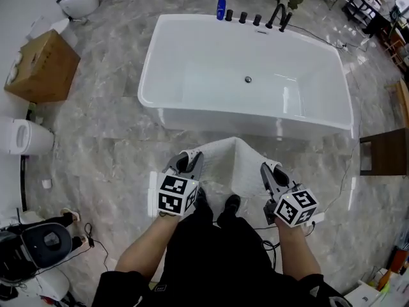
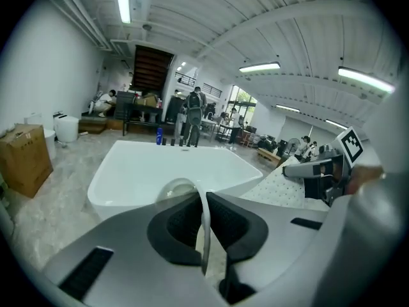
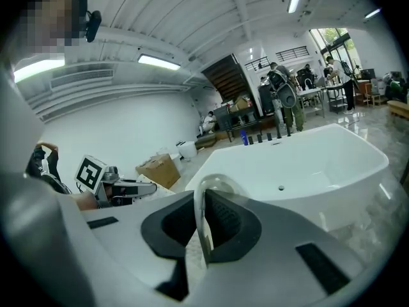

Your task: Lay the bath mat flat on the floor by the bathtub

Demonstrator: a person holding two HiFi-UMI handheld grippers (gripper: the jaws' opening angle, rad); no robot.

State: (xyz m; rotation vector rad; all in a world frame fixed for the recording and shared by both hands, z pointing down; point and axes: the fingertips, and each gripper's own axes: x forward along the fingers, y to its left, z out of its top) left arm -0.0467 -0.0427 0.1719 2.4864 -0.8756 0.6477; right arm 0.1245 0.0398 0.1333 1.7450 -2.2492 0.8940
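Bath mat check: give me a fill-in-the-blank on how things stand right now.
The bath mat is held by the left gripper and the right gripper, both ____ on its edge.
The bottle at the bathtub's far rim is ____.
The cardboard box stands to the bathtub's ____ in the head view.
Missing words: shut; blue; left.
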